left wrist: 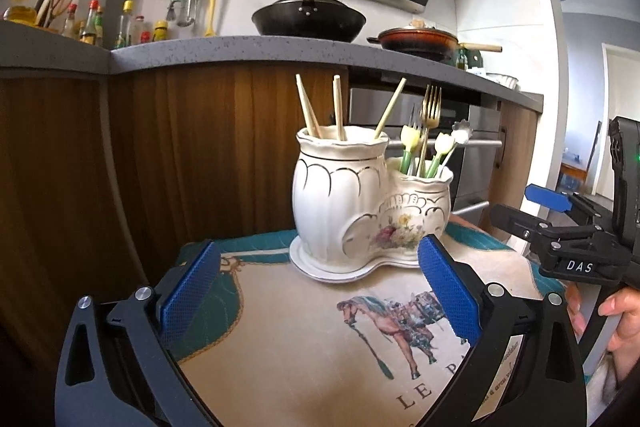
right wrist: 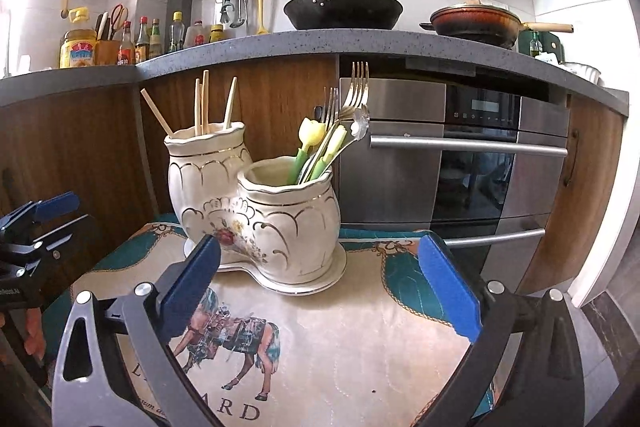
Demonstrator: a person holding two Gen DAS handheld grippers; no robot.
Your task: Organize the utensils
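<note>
Step in hand: I judge the sorting is all but done. The chopsticks [left wrist: 316, 109] stand in the taller pot of the ceramic holder [left wrist: 360, 199], mid-frame in the left wrist view, and the forks [left wrist: 430, 107] and green-handled pieces [left wrist: 416, 157] stand in the lower pot just to its right.
Where the task's things are: the holder sits on its own saucer on the printed cloth [left wrist: 304, 327], centre of both views. I see no loose utensil on the cloth in either view.
My left gripper [left wrist: 316, 291]: jaws spread wide, nothing between the blue pads, low in the frame, short of the holder.
My right gripper [right wrist: 320, 283]: also spread wide and empty. Its left pad overlaps the holder's base in the picture, but I cannot tell whether it touches.
My right hand [left wrist: 612, 311]: seen at the right edge of the left wrist view, wrapped on the handle.
Next move: if anything remains, it calls for finding it first, then a narrow pinch on a thin handle and a steep drop into the correct pot. Otherwise, draw both grippers clear without knocking the holder.
Hidden or unclear: the pots' insides; the cloth's near edge, behind my gripper bodies; the cloth's far side, behind the holder. How many pieces are bunched in the lower pot is hard to count.
</note>
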